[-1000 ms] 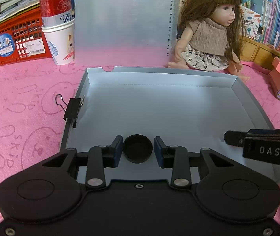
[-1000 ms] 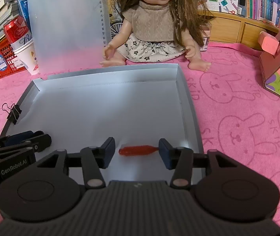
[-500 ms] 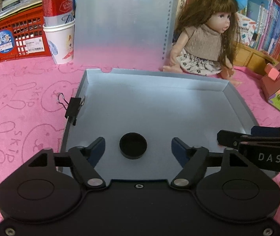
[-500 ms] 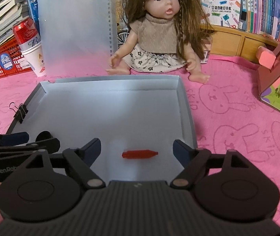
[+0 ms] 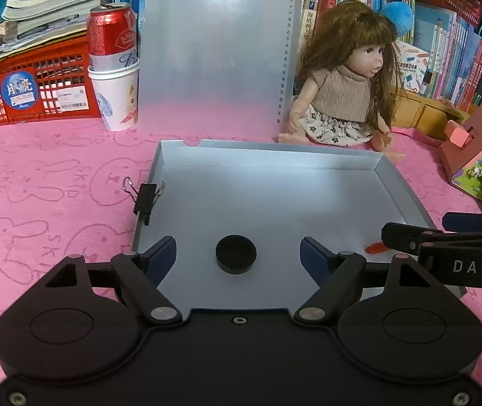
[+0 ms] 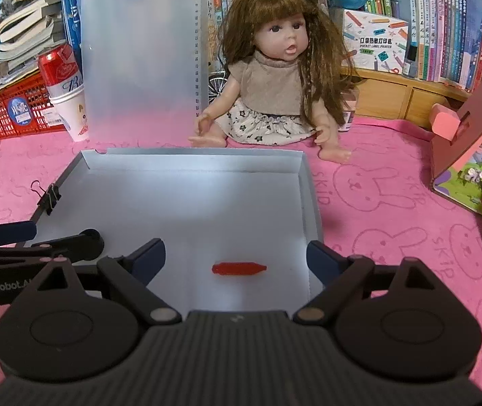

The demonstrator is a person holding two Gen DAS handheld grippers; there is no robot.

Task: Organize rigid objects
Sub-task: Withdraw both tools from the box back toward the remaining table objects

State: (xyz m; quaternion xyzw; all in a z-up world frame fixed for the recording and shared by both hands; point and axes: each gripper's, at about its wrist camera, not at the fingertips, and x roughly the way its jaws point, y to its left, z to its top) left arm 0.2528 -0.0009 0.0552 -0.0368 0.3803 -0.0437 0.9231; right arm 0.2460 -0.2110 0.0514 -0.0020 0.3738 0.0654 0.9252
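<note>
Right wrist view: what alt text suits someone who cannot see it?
Open tongs hover over a small red piece lying in a shallow grey tray on pink cloth. A long-haired doll sits behind the tray.

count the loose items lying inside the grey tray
2: a black round cap near the front, left of centre, and a small red piece near the front right. The grippers could hide more at the front edge.

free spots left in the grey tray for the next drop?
Whole far half of the tray is bare, from the binder clip side wall to the back wall. Near edge is crowded: black cap, red piece, and both just-opened grippers, left gripper, right gripper.
</note>
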